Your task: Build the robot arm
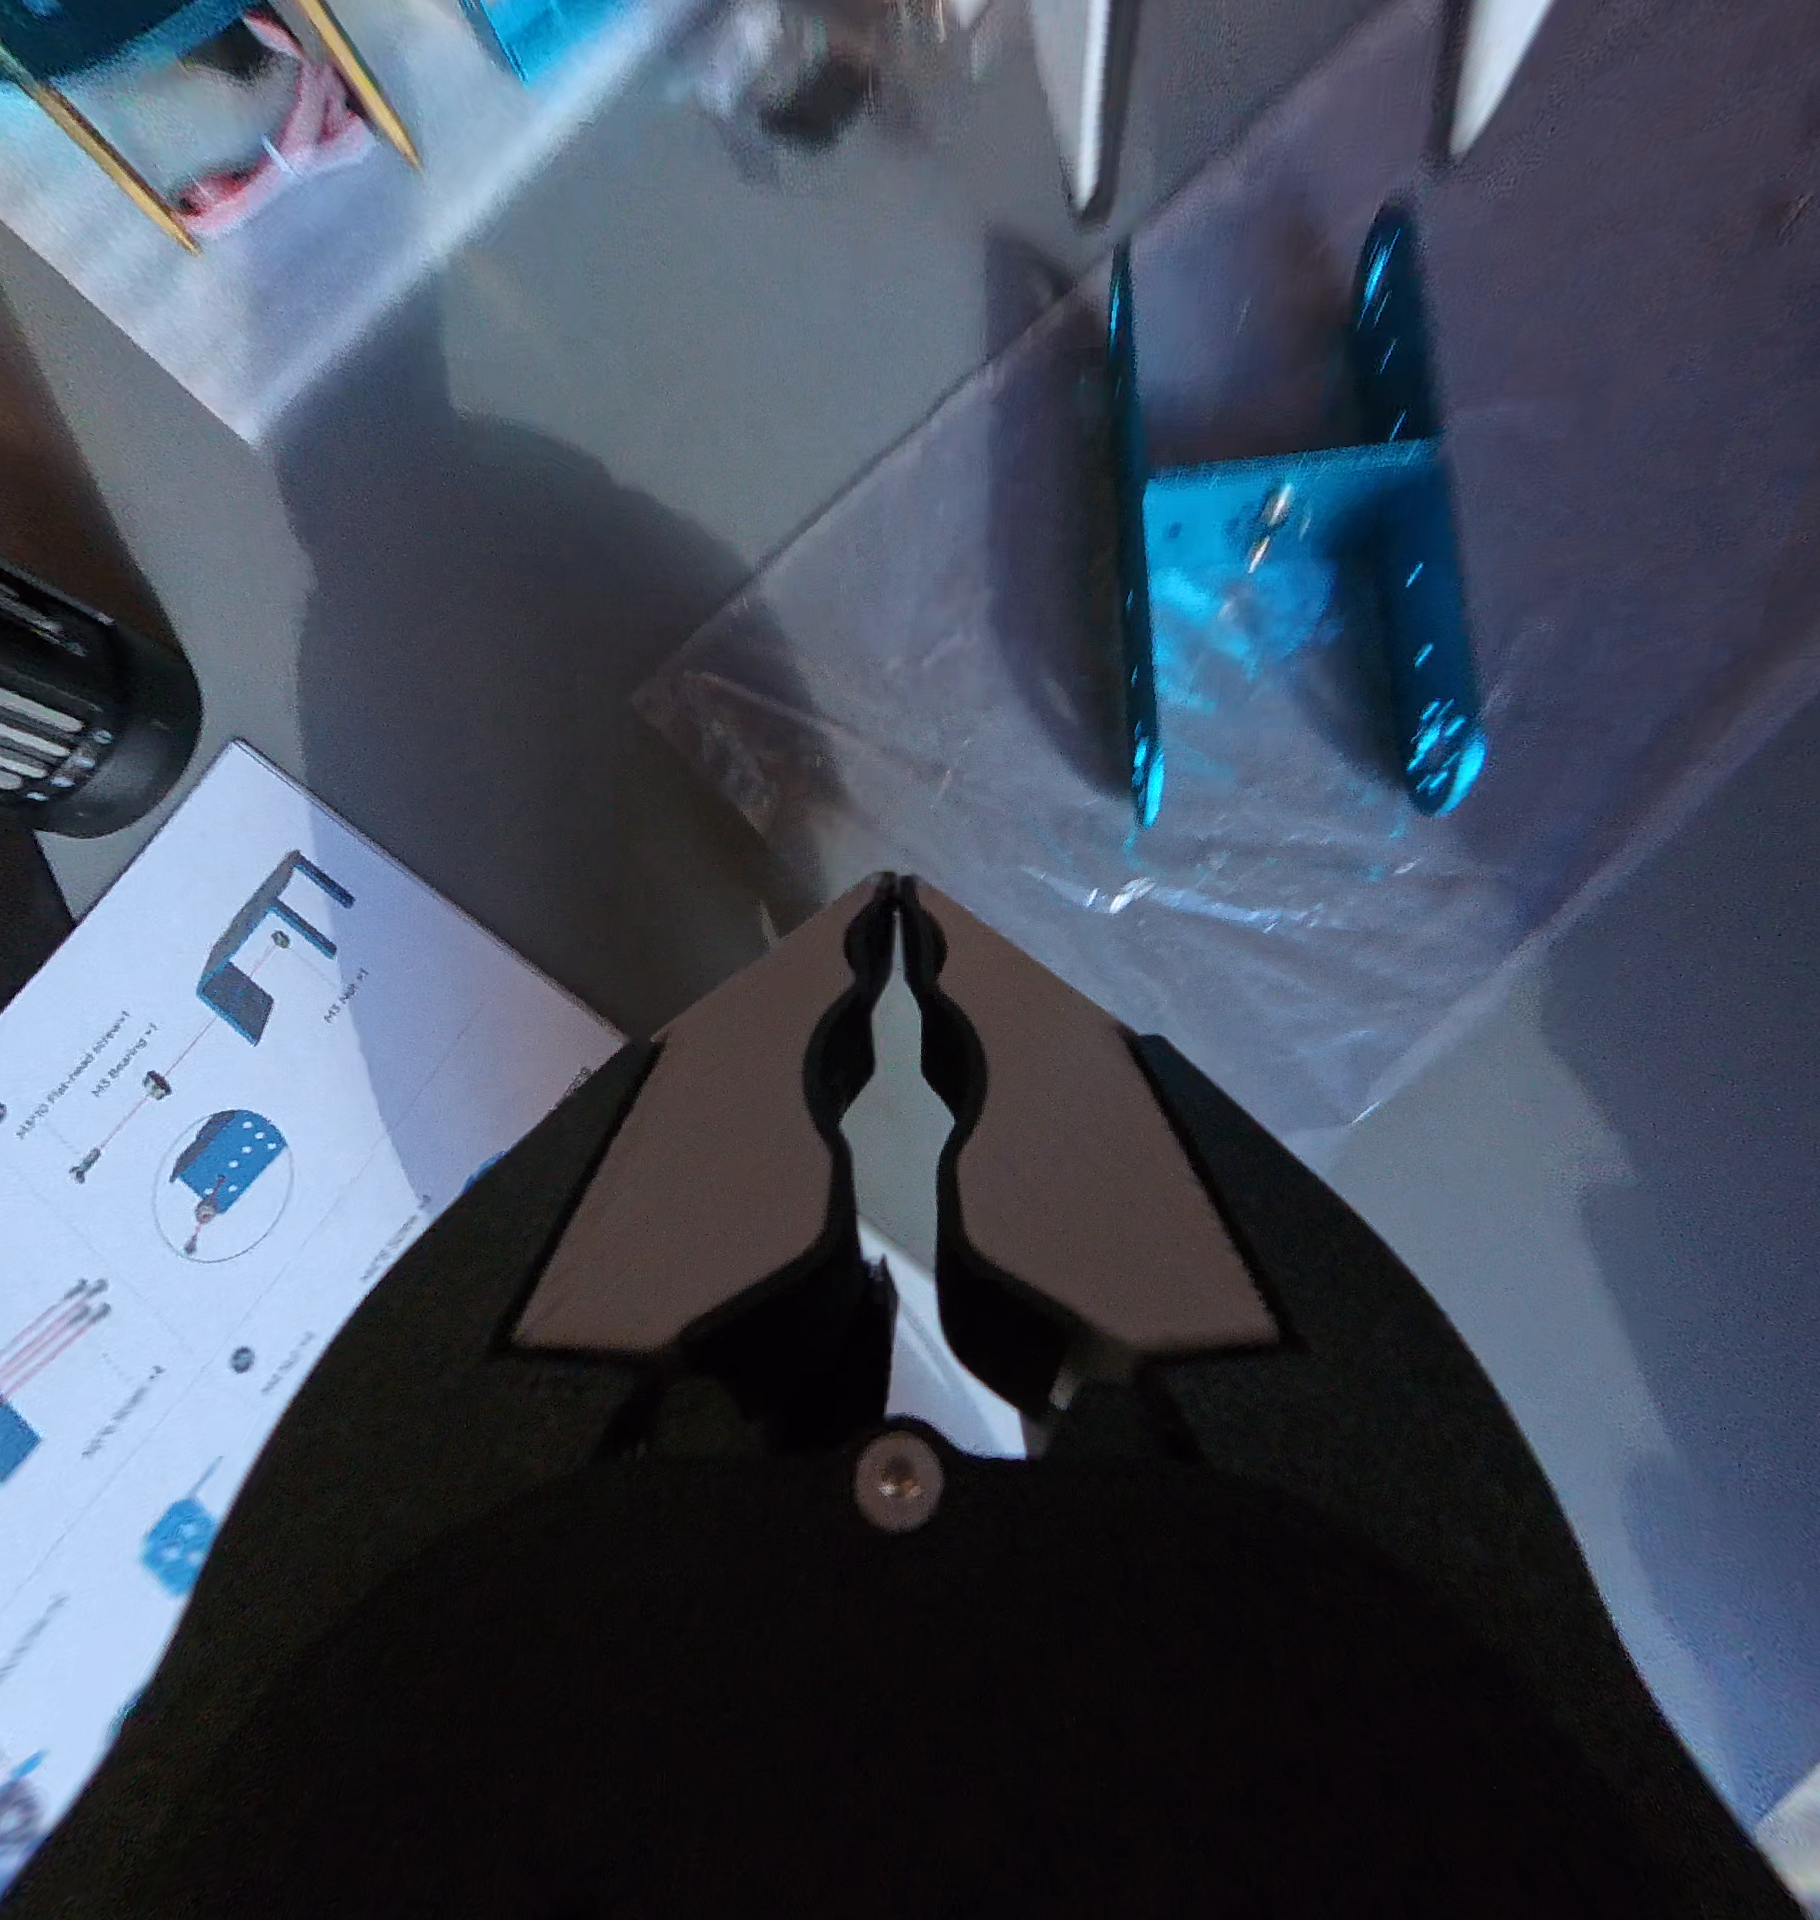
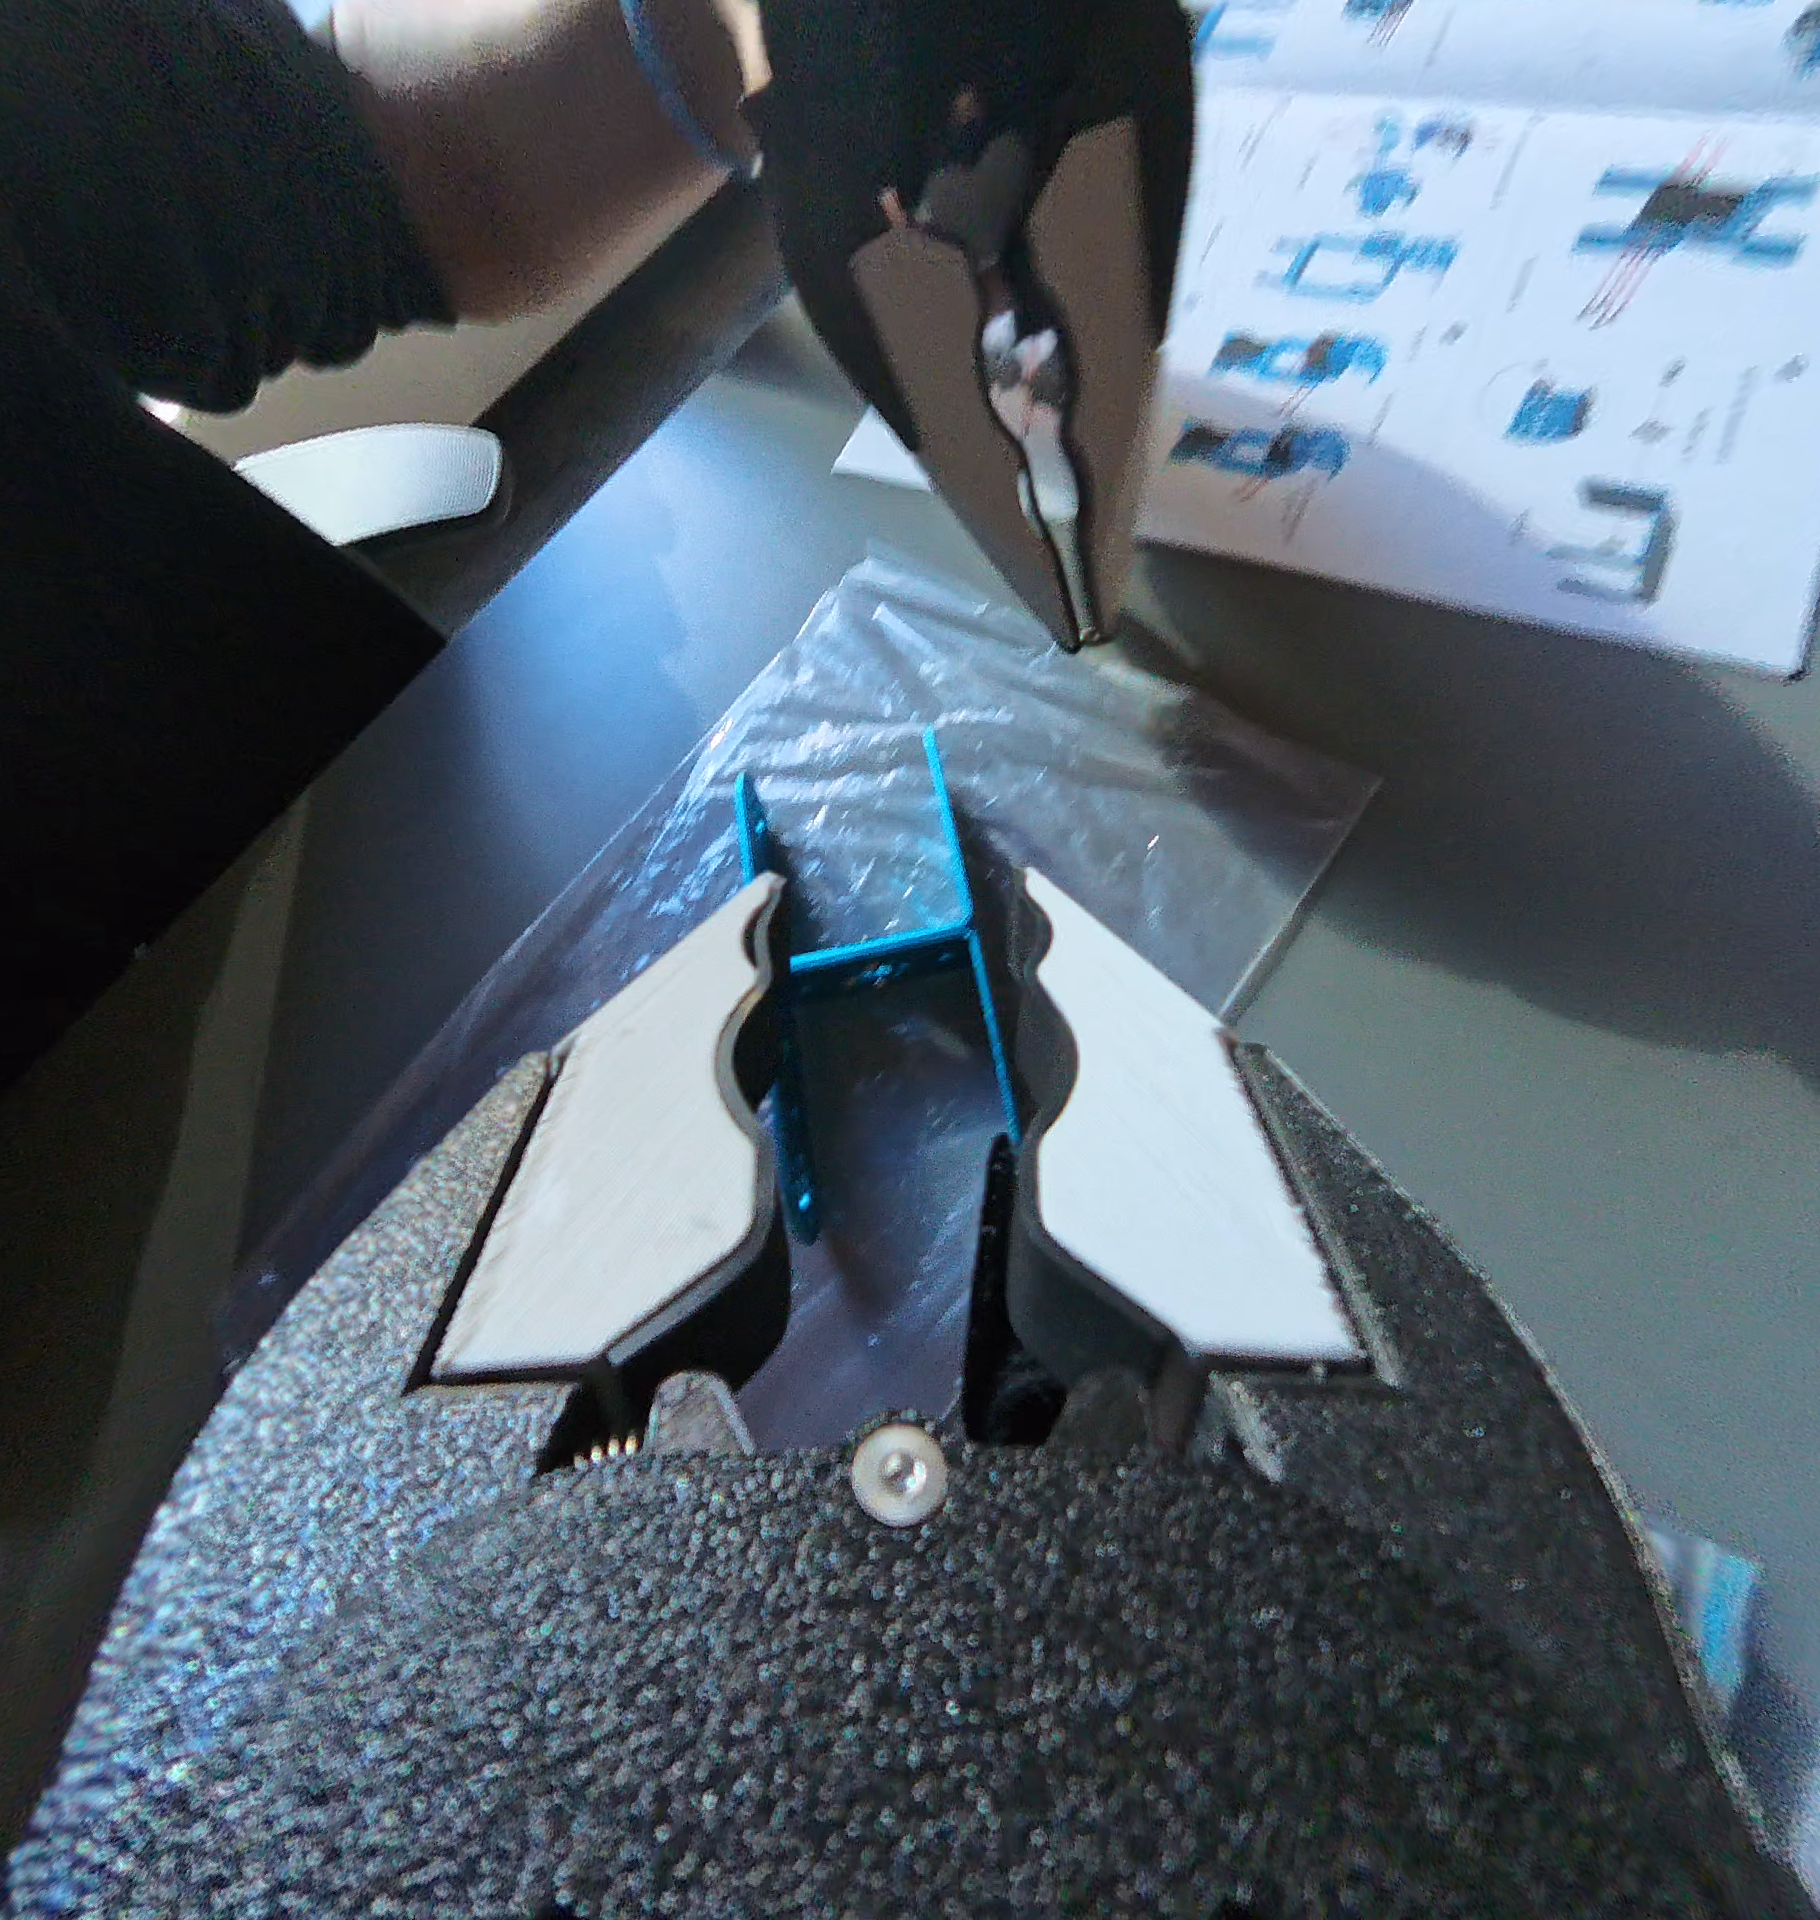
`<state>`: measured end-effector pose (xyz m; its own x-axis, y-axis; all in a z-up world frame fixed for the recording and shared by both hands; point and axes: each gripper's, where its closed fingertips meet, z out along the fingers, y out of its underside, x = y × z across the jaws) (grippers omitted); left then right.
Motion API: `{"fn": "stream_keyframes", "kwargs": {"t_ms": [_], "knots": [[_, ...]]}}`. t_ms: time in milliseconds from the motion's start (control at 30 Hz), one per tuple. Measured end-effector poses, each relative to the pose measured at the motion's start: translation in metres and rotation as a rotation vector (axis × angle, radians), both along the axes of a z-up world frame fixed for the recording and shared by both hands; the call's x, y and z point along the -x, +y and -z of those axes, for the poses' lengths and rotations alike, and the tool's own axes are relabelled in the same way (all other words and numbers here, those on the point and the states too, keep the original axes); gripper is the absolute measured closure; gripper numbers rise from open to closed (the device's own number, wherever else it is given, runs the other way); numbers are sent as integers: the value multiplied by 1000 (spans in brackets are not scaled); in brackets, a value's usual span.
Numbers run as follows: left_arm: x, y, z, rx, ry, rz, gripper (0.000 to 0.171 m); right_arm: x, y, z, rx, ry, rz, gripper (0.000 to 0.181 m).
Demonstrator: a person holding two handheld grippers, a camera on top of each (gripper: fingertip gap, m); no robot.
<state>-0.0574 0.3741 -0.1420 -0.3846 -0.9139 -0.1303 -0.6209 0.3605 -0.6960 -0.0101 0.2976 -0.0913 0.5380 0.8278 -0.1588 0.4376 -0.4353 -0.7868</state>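
Note:
A blue metal U-shaped bracket (image 2: 885,961) lies in a clear plastic bag (image 2: 1145,790) on the grey table. My right gripper (image 2: 901,894) straddles the bracket, with its white fingers (image 2: 677,1039) shut on the two side plates. My left gripper (image 1: 890,883) is shut, its tips pinching the far part of the bag. In the right wrist view the left gripper (image 2: 1080,634) comes down from above onto a fold of the bag. In the left wrist view the bracket (image 1: 1290,540) and bag (image 1: 989,727) are blurred, and the right gripper's white fingertips (image 1: 1093,125) show above them.
A white instruction sheet with blue drawings lies beside the bag (image 1: 210,1039) (image 2: 1508,364). A black holder with metal bits (image 1: 44,707) stands at the left. A person's arm in a black sleeve (image 2: 210,208) holds the left gripper. Gold-framed parts (image 1: 262,125) are at the far left.

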Motion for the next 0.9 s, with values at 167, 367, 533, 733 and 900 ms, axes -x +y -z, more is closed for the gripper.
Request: {"fn": "stream_keyframes", "kwargs": {"t_ms": [167, 367, 533, 733, 900], "knots": [[-7, -15, -66, 427, -325, -142, 171, 13, 28, -16, -358, -152, 74, 138], [10, -24, -90, 803, -422, -184, 171, 43, 29, -28, -415, -116, 38, 150], [15, -13, -60, 525, -362, -294, 171, 37, 31, -27, -413, -214, 36, 158], [33, -1, -40, 268, -311, -422, 162, 17, 40, 21, -96, -332, -118, 163], [50, -4, -20, 75, -222, -468, 158, 40, 55, 59, 76, -446, -271, 163]]}}
